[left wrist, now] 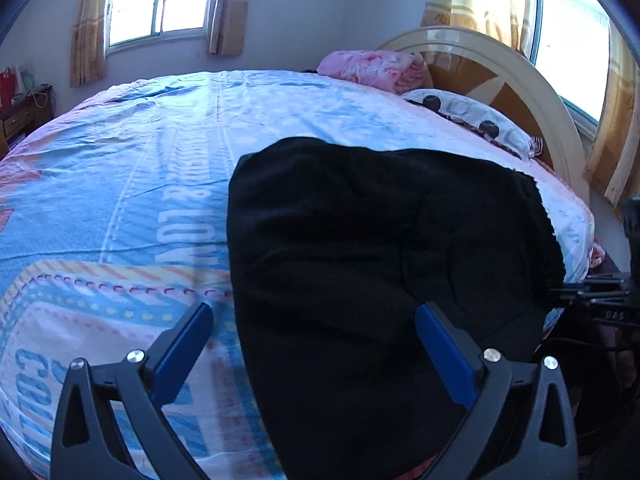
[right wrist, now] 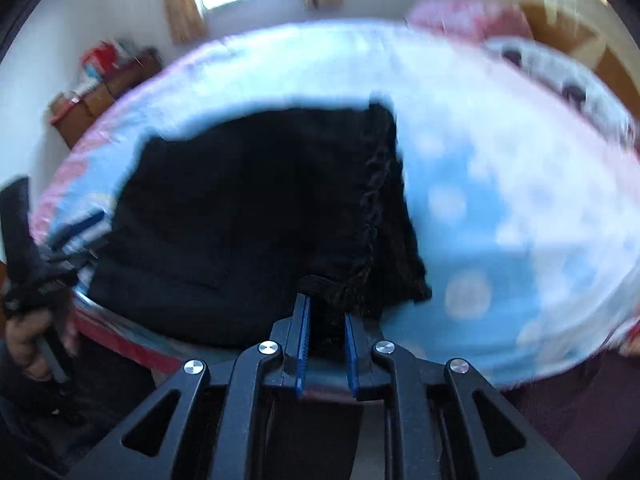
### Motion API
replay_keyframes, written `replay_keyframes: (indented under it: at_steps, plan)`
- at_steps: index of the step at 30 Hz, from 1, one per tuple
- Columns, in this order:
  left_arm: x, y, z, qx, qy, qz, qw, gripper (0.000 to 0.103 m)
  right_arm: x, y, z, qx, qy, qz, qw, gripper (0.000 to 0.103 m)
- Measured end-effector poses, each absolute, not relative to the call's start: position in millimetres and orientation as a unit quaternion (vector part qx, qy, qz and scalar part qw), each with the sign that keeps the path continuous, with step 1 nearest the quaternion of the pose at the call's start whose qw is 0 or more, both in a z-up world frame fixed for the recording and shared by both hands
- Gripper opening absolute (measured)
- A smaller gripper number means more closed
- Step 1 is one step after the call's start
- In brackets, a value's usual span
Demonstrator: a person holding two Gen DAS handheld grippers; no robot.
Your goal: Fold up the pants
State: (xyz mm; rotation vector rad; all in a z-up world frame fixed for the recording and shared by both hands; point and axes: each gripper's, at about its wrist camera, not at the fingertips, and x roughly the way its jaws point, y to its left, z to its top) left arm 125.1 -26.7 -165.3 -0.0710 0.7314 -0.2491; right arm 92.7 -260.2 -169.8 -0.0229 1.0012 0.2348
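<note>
Lying on the bed (left wrist: 120,168) near its edge, the black pants (left wrist: 380,240) look partly folded. Left gripper (left wrist: 312,344) gapes wide above them; right gripper (right wrist: 326,320), jaws narrowly apart, should pinch the hem squarely.

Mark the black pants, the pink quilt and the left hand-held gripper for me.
black pants (left wrist: 380,240), left wrist view, middle of the folded fabric.
pink quilt (left wrist: 372,68), left wrist view, top of the bundle by the headboard.
left hand-held gripper (left wrist: 312,320), left wrist view, midway between its spread fingertips.
</note>
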Motion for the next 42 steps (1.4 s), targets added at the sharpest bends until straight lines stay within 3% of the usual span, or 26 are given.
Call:
replay_keyframes:
  at_steps: [10,17,23,26,28,35,42]
  plan:
    - [155,-23,-134,0.008,0.303,-0.095,0.948,0.103,100,-262,-175,-0.004,0.476,0.120,0.871,0.017]
    - [216,-41,-154,0.086,0.354,-0.067,0.929,0.103,99,-273,-181,0.013,0.477,0.124,0.870,0.017]
    - [235,-35,-164,0.039,0.393,-0.087,0.915,0.103,100,-282,-183,0.021,0.478,0.128,0.869,0.019]
    - [217,-30,-145,0.031,0.361,-0.087,0.928,0.103,97,-287,-171,0.028,0.469,0.133,0.873,0.027]
    - [204,-21,-131,0.018,0.334,-0.085,0.939,0.103,92,-291,-159,0.013,0.452,0.110,0.885,0.052]
    - [226,-11,-131,0.025,0.336,-0.059,0.940,0.103,89,-296,-116,0.012,0.367,0.099,0.925,0.054]
    - [251,-17,-152,0.023,0.381,-0.054,0.923,0.103,133,-248,-137,-0.022,0.385,0.130,0.914,0.055]
